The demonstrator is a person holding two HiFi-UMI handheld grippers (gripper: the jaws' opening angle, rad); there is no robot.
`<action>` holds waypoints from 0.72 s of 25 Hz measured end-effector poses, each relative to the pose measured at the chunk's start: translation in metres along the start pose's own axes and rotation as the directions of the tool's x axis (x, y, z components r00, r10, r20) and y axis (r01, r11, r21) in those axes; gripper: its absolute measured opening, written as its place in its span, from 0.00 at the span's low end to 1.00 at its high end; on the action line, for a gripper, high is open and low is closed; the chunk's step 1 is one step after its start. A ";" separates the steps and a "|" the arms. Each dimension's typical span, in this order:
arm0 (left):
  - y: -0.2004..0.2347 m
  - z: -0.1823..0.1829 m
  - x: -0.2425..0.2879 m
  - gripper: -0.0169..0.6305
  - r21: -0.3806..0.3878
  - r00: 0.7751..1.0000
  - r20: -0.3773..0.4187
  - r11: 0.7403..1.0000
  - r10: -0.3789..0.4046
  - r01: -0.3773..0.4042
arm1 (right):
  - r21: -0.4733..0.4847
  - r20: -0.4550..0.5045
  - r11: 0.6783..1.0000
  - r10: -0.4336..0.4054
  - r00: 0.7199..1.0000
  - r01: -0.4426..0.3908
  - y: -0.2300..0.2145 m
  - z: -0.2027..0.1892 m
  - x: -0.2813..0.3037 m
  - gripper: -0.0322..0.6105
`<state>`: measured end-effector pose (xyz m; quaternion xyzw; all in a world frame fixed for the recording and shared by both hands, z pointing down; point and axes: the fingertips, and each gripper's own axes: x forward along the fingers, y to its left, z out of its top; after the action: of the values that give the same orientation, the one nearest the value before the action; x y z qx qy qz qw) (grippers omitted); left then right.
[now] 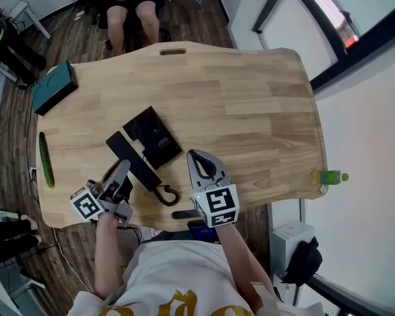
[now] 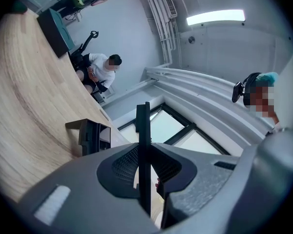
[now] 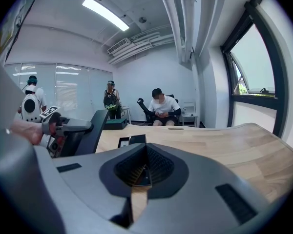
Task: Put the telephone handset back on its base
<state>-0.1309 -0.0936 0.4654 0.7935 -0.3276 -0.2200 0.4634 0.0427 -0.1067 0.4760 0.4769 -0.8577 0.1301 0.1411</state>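
The black telephone base (image 1: 153, 135) lies flat on the wooden table (image 1: 250, 104), left of centre. The long black handset (image 1: 137, 162) slants from beside the base toward me, its coiled cord (image 1: 167, 195) curling at the near end. My left gripper (image 1: 122, 172) is shut on the handset, which stands edge-on as a thin bar (image 2: 144, 145) between the jaws, with the base (image 2: 90, 136) beyond it. My right gripper (image 1: 193, 155) rests just right of the handset, shut with nothing in it. From the right gripper view, the handset (image 3: 90, 128) rises at the left and the base (image 3: 131, 141) lies ahead.
A teal box (image 1: 53, 87) sits at the table's far left corner and a long green thing (image 1: 46, 160) lies along the left edge. A green bottle (image 1: 329, 176) stands at the right edge. A seated person (image 1: 128, 5) is beyond the far side.
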 end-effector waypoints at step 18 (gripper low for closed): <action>0.052 -0.011 0.023 0.14 -0.037 0.999 -0.004 0.998 0.048 -0.048 | 0.048 -0.091 0.998 0.046 0.995 -0.041 -0.011 -0.031 0.043 0.06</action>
<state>-0.1243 -0.1218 0.5151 0.7770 -0.3414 -0.2136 0.4838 0.0338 -0.1350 0.5219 0.4547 -0.8573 0.1746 0.1666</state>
